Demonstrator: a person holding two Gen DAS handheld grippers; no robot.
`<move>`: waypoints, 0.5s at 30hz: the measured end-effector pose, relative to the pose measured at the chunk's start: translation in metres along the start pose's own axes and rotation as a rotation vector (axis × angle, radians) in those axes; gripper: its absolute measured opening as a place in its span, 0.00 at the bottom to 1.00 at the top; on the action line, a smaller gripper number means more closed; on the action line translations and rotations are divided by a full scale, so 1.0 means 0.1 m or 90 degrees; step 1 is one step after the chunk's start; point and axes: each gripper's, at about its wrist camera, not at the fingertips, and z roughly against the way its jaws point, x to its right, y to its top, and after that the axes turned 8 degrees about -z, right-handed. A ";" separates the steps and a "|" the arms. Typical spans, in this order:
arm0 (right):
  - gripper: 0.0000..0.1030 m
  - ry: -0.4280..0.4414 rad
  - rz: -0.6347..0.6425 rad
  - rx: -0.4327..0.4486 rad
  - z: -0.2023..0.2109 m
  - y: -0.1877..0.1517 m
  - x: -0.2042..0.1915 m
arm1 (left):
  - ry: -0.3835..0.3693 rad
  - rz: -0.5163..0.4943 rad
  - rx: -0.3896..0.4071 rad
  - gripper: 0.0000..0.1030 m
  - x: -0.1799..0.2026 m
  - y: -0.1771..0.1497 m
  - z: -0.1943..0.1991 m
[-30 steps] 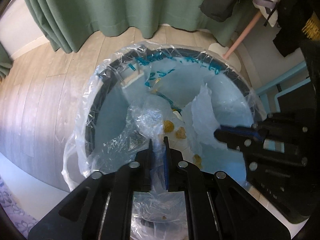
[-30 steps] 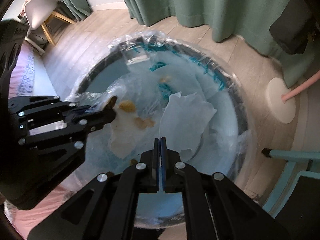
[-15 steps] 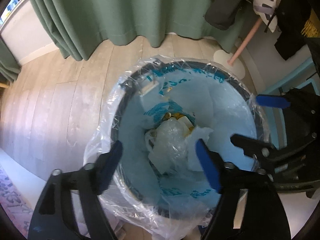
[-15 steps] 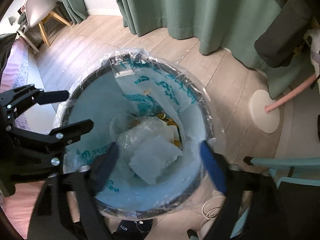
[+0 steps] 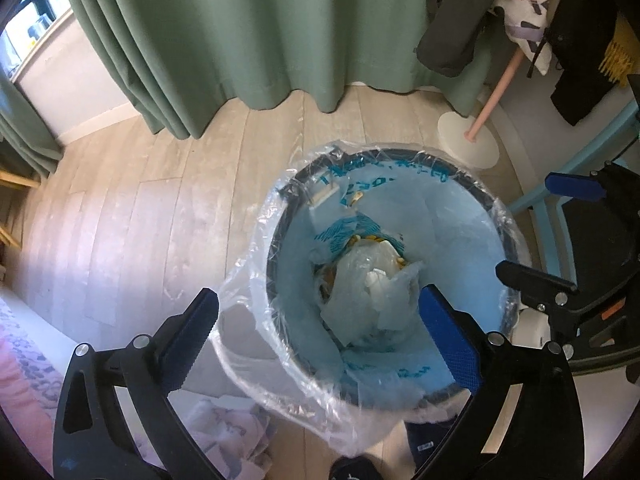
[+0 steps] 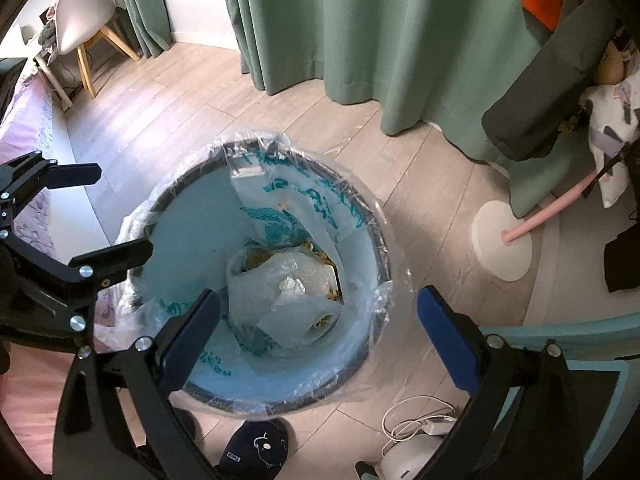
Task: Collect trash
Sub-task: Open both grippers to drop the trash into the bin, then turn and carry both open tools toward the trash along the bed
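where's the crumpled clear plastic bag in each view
Left wrist view: the crumpled clear plastic bag lies at the bottom of the lined trash bin, right of centre, between the fingers of the open left claw.
Right wrist view: the same bag sits just left of centre, deep in the bin, above the open right claw.
Shared landmark: the white round stand base with the pink pole.

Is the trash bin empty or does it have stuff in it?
Not empty: crumpled plastic and paper lie at the bottom of the lined trash bin.
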 end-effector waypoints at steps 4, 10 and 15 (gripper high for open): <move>0.93 -0.002 -0.002 0.000 0.29 0.05 0.00 | -0.002 0.009 -0.004 0.94 0.00 0.03 0.33; 0.93 -0.003 -0.014 0.021 0.98 0.26 0.01 | -0.019 0.033 -0.007 0.94 0.05 0.19 1.03; 0.93 -0.002 -0.022 0.054 1.58 0.47 0.02 | -0.022 0.021 0.018 0.94 0.16 0.41 1.61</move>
